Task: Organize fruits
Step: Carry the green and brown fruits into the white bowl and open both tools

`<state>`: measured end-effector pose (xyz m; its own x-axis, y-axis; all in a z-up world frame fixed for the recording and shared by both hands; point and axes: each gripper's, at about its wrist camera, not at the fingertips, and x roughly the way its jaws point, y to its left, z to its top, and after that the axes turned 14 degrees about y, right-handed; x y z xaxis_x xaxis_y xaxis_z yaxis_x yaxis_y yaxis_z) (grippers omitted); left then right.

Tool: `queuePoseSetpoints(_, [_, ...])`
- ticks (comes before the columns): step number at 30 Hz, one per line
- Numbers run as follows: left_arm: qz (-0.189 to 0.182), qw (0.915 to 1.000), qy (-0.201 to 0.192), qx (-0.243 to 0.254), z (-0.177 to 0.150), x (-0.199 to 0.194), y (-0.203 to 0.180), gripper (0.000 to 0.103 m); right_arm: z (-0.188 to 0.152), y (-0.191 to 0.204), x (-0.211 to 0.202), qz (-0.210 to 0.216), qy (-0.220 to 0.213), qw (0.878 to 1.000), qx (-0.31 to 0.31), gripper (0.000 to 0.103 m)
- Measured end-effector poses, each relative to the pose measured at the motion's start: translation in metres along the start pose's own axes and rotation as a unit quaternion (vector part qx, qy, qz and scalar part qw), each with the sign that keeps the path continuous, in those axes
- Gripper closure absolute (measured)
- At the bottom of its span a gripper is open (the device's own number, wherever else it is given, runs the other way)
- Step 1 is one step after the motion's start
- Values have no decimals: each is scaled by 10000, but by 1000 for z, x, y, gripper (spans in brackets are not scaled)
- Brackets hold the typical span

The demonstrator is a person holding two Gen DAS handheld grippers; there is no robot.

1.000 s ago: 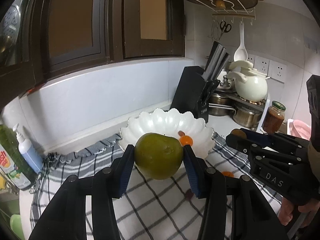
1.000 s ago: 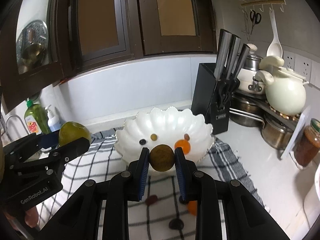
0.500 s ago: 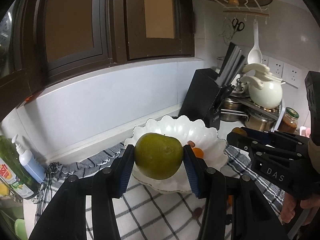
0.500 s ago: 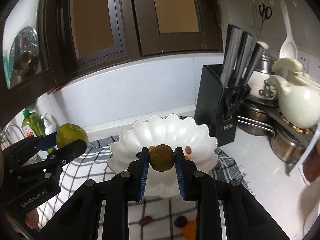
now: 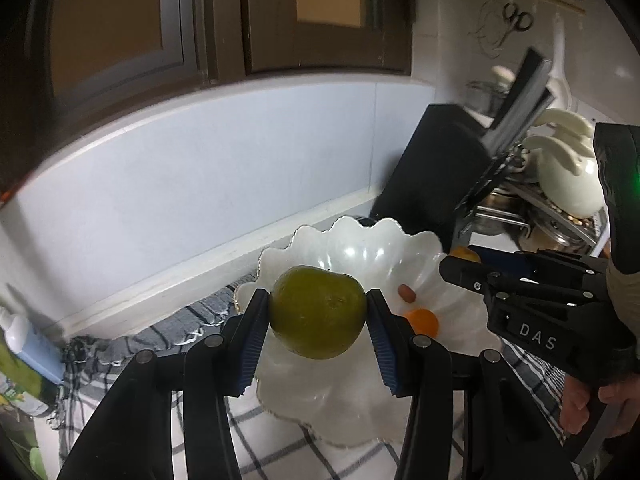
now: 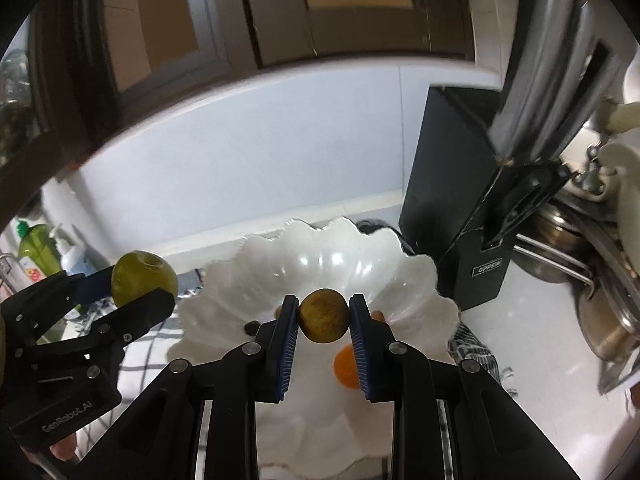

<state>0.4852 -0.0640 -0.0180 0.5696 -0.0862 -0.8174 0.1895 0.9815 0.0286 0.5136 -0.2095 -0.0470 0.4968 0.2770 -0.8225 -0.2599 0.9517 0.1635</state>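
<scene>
My left gripper (image 5: 318,322) is shut on a large green fruit (image 5: 318,312), held over the near left part of the white scalloped bowl (image 5: 360,240). My right gripper (image 6: 324,322) is shut on a small brownish-yellow round fruit (image 6: 323,315) above the bowl (image 6: 332,256). Inside the bowl lie a small orange fruit (image 6: 346,368), a reddish date (image 5: 407,293) and a dark one (image 6: 252,326). In the right wrist view the left gripper (image 6: 132,288) shows at the left with the green fruit (image 6: 143,278). The right gripper (image 5: 456,264) shows at the right of the left wrist view.
The bowl stands on a checked cloth (image 5: 280,448) on the counter. A black knife block (image 6: 452,200) rises just right of the bowl, with pots (image 6: 608,320) and a white teapot (image 5: 568,180) behind. Soap bottles (image 6: 48,248) stand at the far left by the wall.
Both grippers have moved forward toward the bowl with their fruits; the bowl now lies right under them and looks larger. The grips have not changed.
</scene>
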Motion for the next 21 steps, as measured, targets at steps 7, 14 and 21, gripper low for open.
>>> queuePoseSetpoints(7, [-21,9992,401,-70,18,43,8,54,22,-5,44,-142,536,9984,-116,76])
queuePoseSetpoints(14, [-87,9962,855,-107,31,81,16,54,38,-15,81,-37,1049,9945,-23,76])
queuePoseSetpoints(21, [-134,9936,1117,-131,36,102,19,54,42,-19,98,-190,1263,9918,-78,74])
